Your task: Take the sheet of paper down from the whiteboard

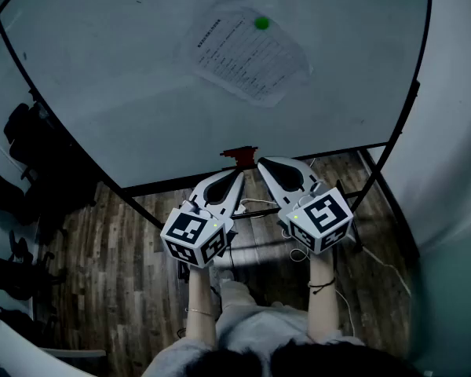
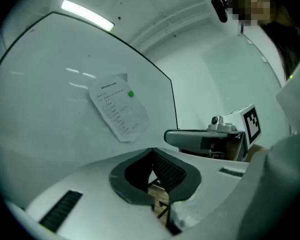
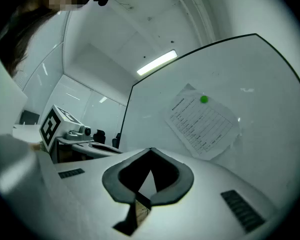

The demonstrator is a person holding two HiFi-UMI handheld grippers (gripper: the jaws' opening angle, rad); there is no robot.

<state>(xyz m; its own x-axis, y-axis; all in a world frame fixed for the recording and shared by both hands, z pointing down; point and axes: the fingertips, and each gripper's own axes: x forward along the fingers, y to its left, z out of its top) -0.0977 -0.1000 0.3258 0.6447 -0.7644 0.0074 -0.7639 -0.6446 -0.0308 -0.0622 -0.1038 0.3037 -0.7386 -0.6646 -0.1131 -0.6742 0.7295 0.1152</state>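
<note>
Left tongs (image 1: 237,177) and right tongs (image 1: 261,164) are both pinched shut, gripping nothing, side by side at the whiteboard's (image 1: 118,93) lower edge. The sheet of paper (image 1: 247,53) hangs higher up, well apart, under a green magnet (image 1: 261,23).

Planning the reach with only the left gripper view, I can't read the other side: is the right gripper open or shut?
Observer: Shut. In its own view the right gripper has its jaws together, with nothing between them.
Operator: Where do the tips sit against the board?
Observer: In the head view, the tips of the left gripper and the right one lie near the bottom rail of the whiteboard, well below the sheet of paper.
Operator: Anything on that rail?
Observer: A small red part, just ahead of both tips.
</note>
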